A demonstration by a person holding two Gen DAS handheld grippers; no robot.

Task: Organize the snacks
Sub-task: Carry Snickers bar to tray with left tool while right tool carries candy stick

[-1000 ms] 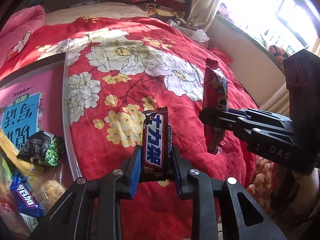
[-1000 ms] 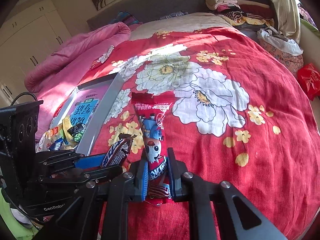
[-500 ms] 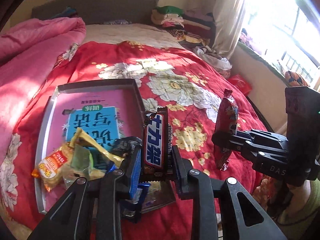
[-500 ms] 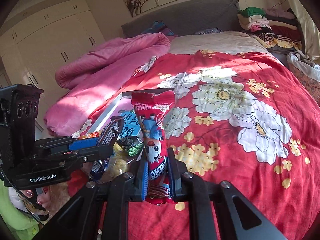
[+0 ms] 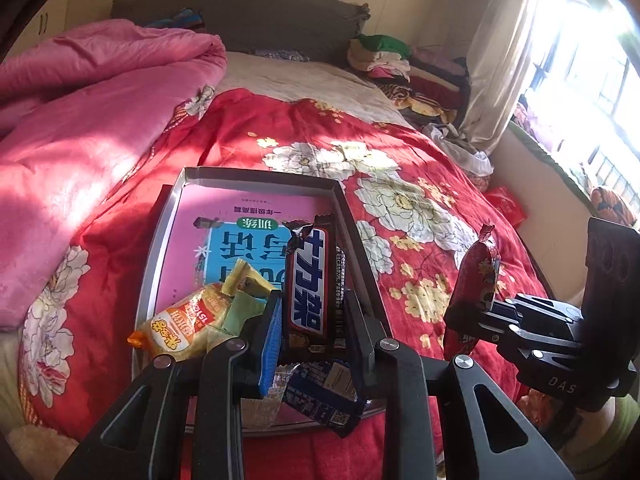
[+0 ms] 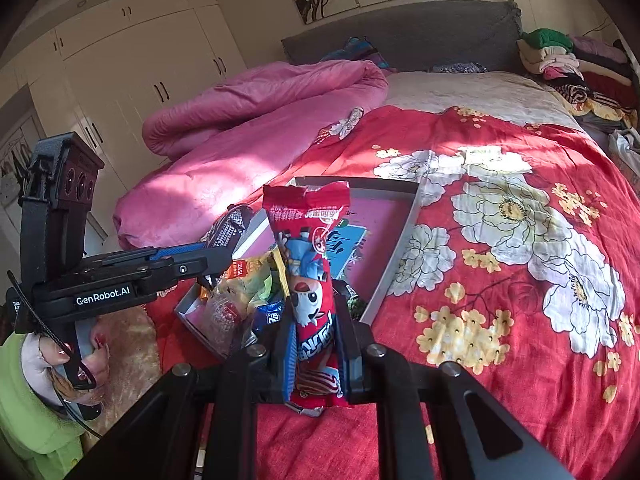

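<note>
The left gripper [image 5: 314,316] pinches a 士力架 bar [image 5: 310,284]; the right gripper [image 6: 314,336] pinches a red pouch [image 6: 310,280] beside the "GenRobot.AI" lettering [image 6: 103,300].

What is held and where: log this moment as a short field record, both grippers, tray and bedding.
left gripper: shut on chocolate bar, upright, above the tray's near end
right gripper: shut on red snack packet, upright
tray: grey, shallow, on the red floral quilt
tray contents: pink book lining it; yellow snack bag, blue wrapper and other packets piled at the near end
beside tray: pink duvet, bunched
</note>
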